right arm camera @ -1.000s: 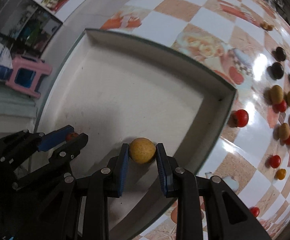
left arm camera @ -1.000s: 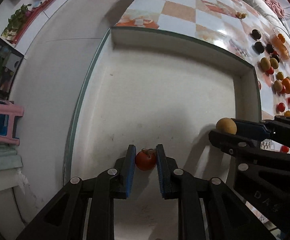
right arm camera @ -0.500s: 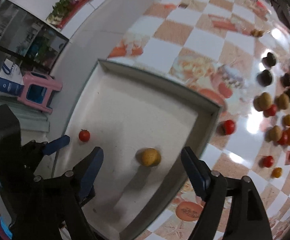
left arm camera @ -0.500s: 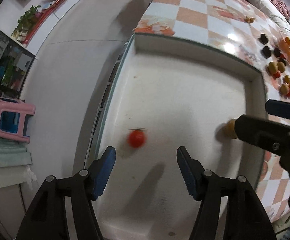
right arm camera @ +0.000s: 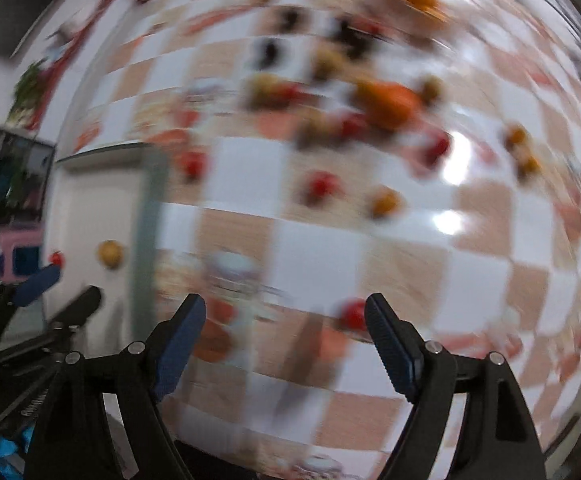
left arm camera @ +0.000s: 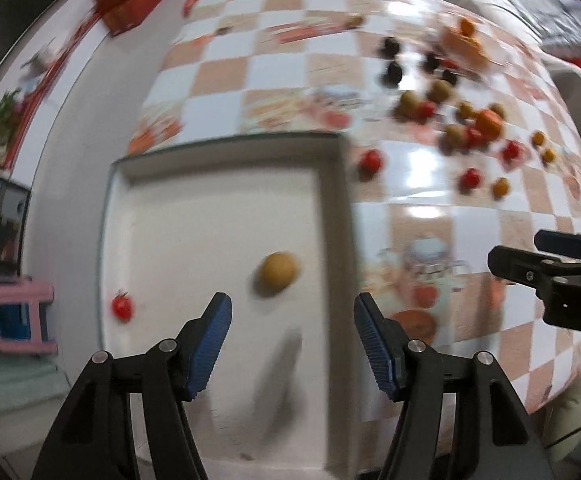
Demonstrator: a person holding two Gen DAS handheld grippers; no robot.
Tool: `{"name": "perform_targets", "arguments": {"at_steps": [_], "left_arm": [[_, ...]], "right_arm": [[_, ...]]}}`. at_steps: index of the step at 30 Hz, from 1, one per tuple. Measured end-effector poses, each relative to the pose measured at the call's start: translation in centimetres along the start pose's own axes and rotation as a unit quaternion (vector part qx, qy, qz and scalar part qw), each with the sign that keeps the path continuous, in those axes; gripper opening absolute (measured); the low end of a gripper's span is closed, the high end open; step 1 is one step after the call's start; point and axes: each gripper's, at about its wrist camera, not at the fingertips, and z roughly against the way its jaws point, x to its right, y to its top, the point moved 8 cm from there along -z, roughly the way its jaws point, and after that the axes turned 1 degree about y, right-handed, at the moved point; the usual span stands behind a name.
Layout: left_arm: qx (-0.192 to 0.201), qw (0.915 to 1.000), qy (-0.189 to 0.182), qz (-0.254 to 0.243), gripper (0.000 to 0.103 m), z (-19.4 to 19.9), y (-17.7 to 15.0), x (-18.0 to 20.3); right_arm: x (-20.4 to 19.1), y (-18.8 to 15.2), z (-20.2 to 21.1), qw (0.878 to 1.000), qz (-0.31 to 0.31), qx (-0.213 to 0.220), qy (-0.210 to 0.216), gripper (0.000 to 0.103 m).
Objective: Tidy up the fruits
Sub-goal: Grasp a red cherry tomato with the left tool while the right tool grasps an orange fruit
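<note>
A white tray (left arm camera: 330,216) lies at the table's left end. In it sit a small red tomato (left arm camera: 122,307) near its left wall and a tan round fruit (left arm camera: 277,271) near its right wall. My left gripper (left arm camera: 292,338) is open and empty above the tray's near part. My right gripper (right arm camera: 286,338) is open and empty over the checkered tablecloth, right of the tray; it shows in the left wrist view (left arm camera: 530,254). The tray (right arm camera: 146,216), tomato (right arm camera: 55,258) and tan fruit (right arm camera: 110,254) show at the left of the blurred right wrist view.
Many loose fruits lie on the checkered table: red tomatoes (left arm camera: 370,160), an orange one (left arm camera: 488,124), dark ones (left arm camera: 392,74), tan ones (left arm camera: 408,102). A pink stool (left arm camera: 18,318) stands on the floor left of the table. Red boxes (left arm camera: 130,4) sit far back.
Both grippers have pulled back from the tray and swung right. The tomato and the tan fruit, let go half a second ago, lie still in the tray. Both views are motion-blurred.
</note>
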Motion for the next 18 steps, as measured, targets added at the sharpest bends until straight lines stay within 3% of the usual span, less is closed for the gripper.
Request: {"name": "perform_targets", "arguments": {"at_steps": [3, 10, 18], "left_arm": [[0.0, 0.9997, -0.011, -0.022, 0.065, 0.3, 0.7, 2.7], [-0.011, 0.9979, -0.014, -0.063, 0.065, -0.6, 1.6, 7.8], [-0.021, 0.998, -0.01, -0.059, 0.065, -2.6, 3.8, 10.7]], "right_arm": [[4.3, -1.2, 0.3, 0.999, -0.042, -0.004, -0.016, 0.084], [10.1, -3.7, 0.3, 0.995, -0.091, -0.015, -0.03, 0.084], [14.6, -3.1, 0.2, 0.992, -0.116, -0.008, -0.038, 0.084]]}}
